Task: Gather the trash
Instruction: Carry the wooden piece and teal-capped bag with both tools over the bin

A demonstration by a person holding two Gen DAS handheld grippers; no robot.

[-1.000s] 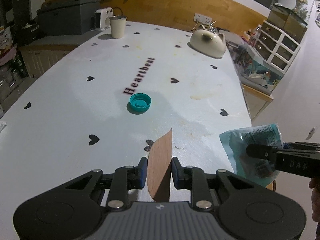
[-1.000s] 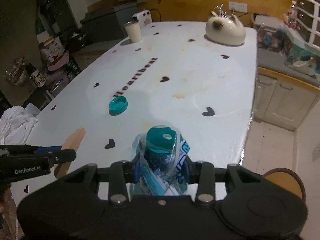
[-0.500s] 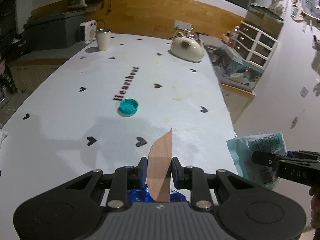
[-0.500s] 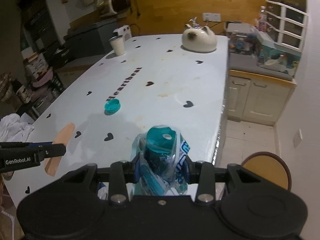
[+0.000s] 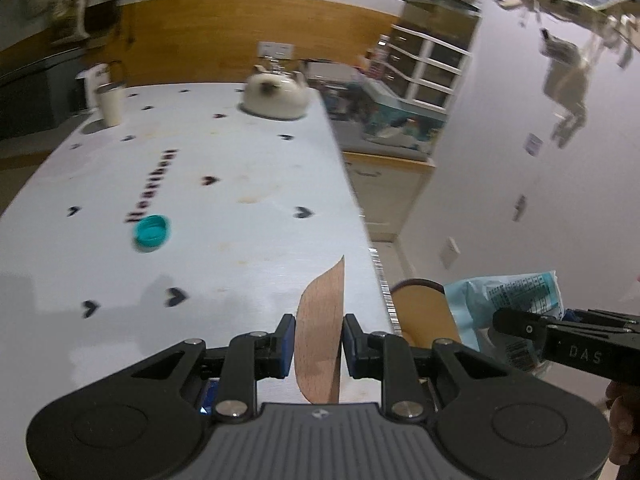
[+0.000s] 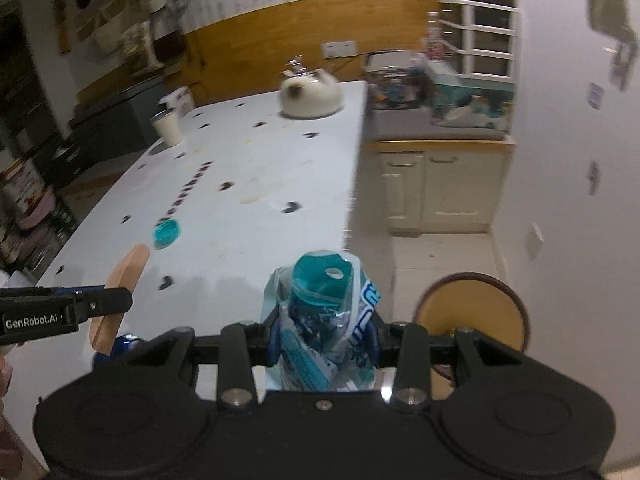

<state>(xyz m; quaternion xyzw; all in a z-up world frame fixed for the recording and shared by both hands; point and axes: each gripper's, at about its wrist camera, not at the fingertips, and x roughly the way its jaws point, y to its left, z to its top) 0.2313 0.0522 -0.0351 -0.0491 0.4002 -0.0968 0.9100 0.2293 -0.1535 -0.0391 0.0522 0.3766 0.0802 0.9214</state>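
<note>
On the white bench (image 5: 240,248) with black hearts, far left, a cream cup (image 5: 110,106) stood near the back edge. Nearer, a teal bottle cap (image 5: 151,233) lay open side up beside the dark printed lettering, well apart from both grippers. A cream cat-shaped kettle (image 5: 276,96) sat at the back right corner of the bench.

Left gripper (image 5: 319,346): jaws closed on a thin wooden stick (image 5: 322,332), flat and rounded at the tip, held edge-on and rising above the pads, over the near right part of the bench. From the right wrist view the same stick (image 6: 120,292) showed tilted, clear of the bench, with something blue (image 6: 122,346) just below it; could not tell what.

Right gripper (image 6: 324,340): jaws clamped on a crumpled clear-and-teal plastic wrapper (image 6: 320,320), bunched upright between the pads. In the left wrist view the wrapper (image 5: 508,300) hung past the right edge of the bench, off it. Below it, a round tan-topped stool (image 6: 472,316) with a dark rim stood on the floor, beside the bench. Farther right, cream cabinets (image 6: 436,188) against the wall. Background blurred.
</note>
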